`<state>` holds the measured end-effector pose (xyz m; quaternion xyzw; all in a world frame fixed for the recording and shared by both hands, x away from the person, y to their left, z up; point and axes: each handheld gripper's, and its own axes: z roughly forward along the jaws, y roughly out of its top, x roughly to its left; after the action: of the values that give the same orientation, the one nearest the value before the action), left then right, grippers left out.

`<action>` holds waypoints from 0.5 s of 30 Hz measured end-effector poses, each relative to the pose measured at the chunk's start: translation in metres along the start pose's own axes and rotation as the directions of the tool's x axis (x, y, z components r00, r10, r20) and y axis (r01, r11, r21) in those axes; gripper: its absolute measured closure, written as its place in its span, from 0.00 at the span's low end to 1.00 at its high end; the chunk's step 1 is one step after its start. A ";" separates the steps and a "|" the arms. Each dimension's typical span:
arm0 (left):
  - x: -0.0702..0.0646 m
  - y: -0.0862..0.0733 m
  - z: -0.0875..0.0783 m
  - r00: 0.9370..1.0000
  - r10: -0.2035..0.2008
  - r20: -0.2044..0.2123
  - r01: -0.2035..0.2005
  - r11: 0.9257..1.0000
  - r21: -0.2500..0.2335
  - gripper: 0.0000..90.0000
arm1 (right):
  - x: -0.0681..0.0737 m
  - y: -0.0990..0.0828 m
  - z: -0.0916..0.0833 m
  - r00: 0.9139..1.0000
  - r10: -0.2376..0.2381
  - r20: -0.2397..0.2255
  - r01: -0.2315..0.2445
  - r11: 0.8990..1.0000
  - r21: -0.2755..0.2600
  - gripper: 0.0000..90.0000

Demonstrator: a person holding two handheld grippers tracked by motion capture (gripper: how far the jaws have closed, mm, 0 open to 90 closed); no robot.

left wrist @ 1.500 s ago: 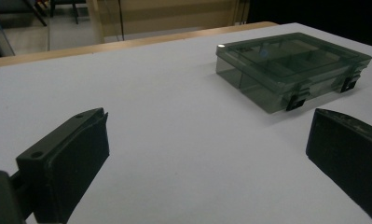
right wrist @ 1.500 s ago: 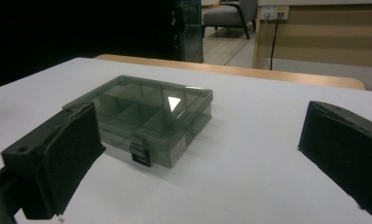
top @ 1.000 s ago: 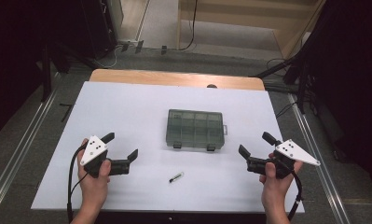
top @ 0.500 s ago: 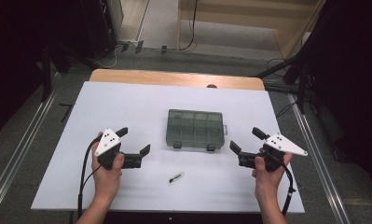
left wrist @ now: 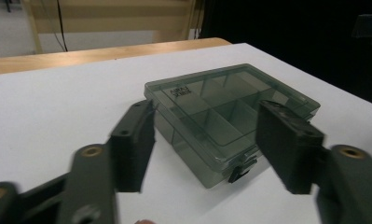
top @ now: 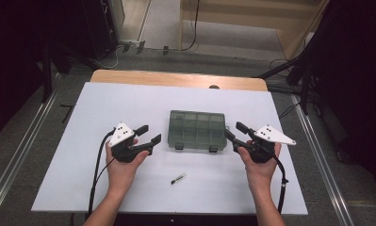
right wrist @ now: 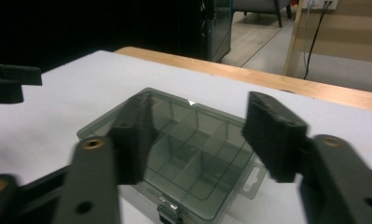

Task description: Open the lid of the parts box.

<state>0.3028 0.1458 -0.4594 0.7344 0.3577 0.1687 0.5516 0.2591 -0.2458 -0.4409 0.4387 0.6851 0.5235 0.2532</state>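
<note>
Two grippers flank closed compartment box (top: 198, 130), jaws half-closing, empty; small black pen-like piece (top: 178, 178) nearby.

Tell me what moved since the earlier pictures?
Both hands slid inward toward the compartment box. The left gripper and right gripper have just been closing partway, with nothing pinched between their jaws; neither touches the box yet. The box and the small dark piece stayed put on the table.
</note>
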 end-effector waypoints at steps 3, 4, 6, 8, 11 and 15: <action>0.005 0.001 0.002 1.000 -0.008 -0.001 0.008 1.000 0.002 0.67 | -0.003 -0.002 0.004 1.000 -0.011 -0.025 0.011 1.000 0.028 0.74; 0.007 0.001 0.003 1.000 -0.007 0.004 0.007 1.000 0.009 0.78 | -0.006 -0.005 0.006 0.999 -0.014 -0.033 0.015 0.999 0.038 0.88; 0.008 -0.001 0.006 1.000 0.000 0.029 -0.001 1.000 0.022 0.85 | -0.007 -0.007 0.007 0.999 -0.021 -0.049 0.023 0.999 0.045 0.94; 0.008 -0.004 0.010 0.998 0.025 0.059 -0.028 0.998 0.050 0.96 | -0.009 -0.010 0.010 0.998 -0.041 -0.052 0.045 0.996 0.074 1.00; 0.007 -0.010 0.018 0.996 0.048 0.079 -0.055 0.994 0.090 1.00 | -0.014 -0.017 0.014 0.997 -0.045 -0.060 0.052 0.991 0.124 1.00; 0.007 -0.017 0.028 0.996 0.039 0.084 -0.051 0.989 0.137 1.00 | -0.020 -0.022 0.016 0.998 -0.037 -0.057 0.045 0.987 0.154 1.00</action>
<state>0.3202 0.1338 -0.4856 0.7852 0.3291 0.1257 0.5093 0.2743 -0.2561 -0.4691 0.4284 0.7393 0.4750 0.2103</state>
